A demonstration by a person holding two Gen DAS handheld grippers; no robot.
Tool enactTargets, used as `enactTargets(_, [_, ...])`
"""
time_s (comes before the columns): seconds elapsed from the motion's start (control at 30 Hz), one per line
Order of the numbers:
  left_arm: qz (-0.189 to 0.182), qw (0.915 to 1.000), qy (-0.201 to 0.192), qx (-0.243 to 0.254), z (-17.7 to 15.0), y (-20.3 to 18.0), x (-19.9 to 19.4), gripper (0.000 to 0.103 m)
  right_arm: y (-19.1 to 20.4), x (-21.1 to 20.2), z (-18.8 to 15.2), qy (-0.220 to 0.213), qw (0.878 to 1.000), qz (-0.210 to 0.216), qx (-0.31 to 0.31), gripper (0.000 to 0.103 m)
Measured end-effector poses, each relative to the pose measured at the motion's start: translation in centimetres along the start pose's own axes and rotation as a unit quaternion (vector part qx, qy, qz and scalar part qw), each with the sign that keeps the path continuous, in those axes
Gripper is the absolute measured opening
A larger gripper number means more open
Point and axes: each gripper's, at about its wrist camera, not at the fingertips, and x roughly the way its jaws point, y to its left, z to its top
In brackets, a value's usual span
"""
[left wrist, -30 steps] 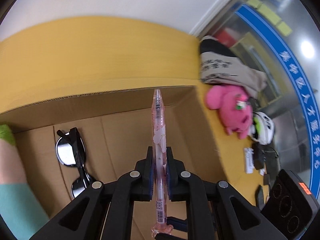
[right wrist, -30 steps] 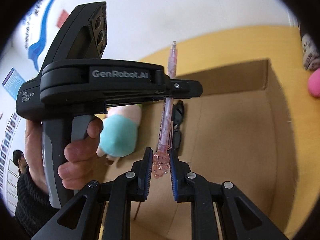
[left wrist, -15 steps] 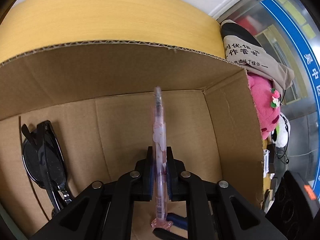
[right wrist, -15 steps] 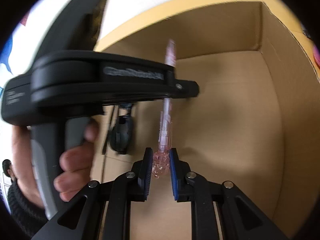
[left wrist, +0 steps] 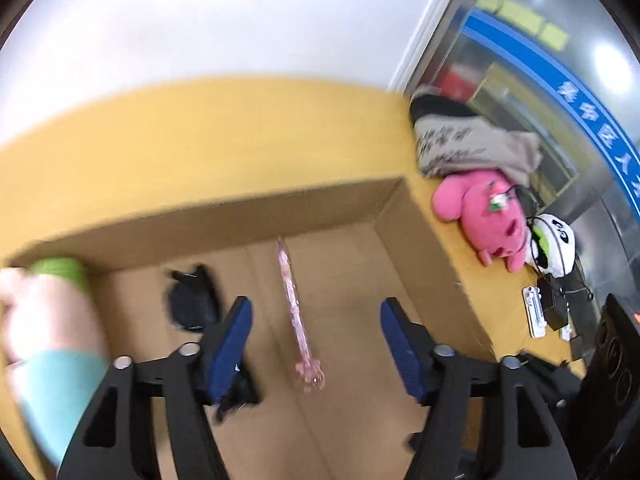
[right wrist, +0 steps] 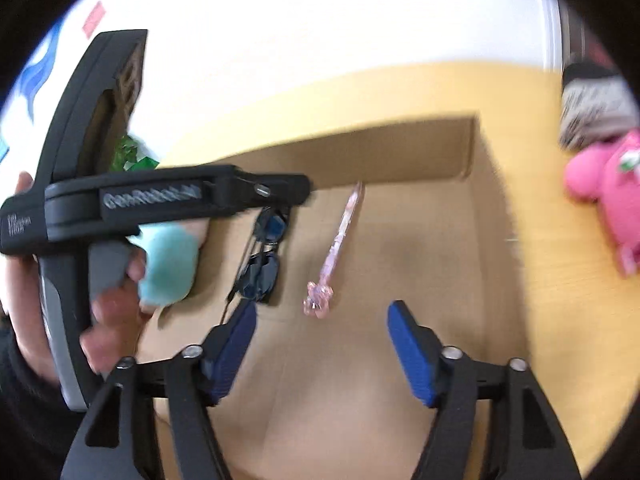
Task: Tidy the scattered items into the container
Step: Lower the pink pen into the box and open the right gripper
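Clear pink pen with star-shaped cap lying mid-frame in the box, my left tongs and right tongs just sprung apart, nothing between either pair

Pink translucent pen; brown cardboard box; black sunglasses; yellow table.

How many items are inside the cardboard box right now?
2: the pink pen lying mid-floor of the cardboard box, and black sunglasses to its left. The near part is hidden behind the grippers.

Pen in box, right of sunglasses
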Motion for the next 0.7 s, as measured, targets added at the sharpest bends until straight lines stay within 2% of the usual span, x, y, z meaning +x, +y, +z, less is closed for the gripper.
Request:
enactTargets(0.1, [0.023,0.9976,-0.065,0.010,-3.4,-0.4,-6.1,0.089,2.1,-4.2,-3.0,-0.033,0.998,-0.030,-0.046,0.077])
enactTargets(0.17, [0.036,0.9958,-0.084,0.007,-6.2,-0.7,-9.1,0.090,2.1,-5.2,-3.8,-0.044,0.997,-0.027,-0.059,0.077])
enactTargets(0.23, [0.048,0.9944,-0.094,0.001,-8.8,-0.9,-11.3,0.090,1.1,-4.0,-2.3,-0.057,0.996,-0.035,-0.064,0.078])
enactTargets(0.3, [0.063,0.9923,-0.107,0.000,-11.5,-1.4,-13.3,0.091,2.9,-7.6,-3.6,-0.074,0.994,-0.048,-0.070,0.078])
enactTargets(0.37, [0.087,0.9886,-0.122,-0.004,-14.2,-1.7,-15.2,0.091,3.7,-8.1,-4.7,-0.091,0.992,-0.056,-0.072,0.078])
enactTargets(0.43, [0.092,0.9872,-0.130,-0.011,-16.1,-2.0,-16.3,0.091,3.6,-8.1,-5.4,-0.105,0.990,-0.060,-0.069,0.078])
enactTargets(0.53, [0.073,0.9893,-0.123,-0.032,-18.5,-2.6,-17.5,0.091,3.8,-7.9,-6.5,-0.110,0.989,-0.065,-0.075,0.078])
enactTargets(0.7, [0.076,0.9898,-0.120,-0.014,-20.6,-4.5,-18.7,0.091,3.9,-8.4,-8.0,-0.113,0.988,-0.068,-0.086,0.078])
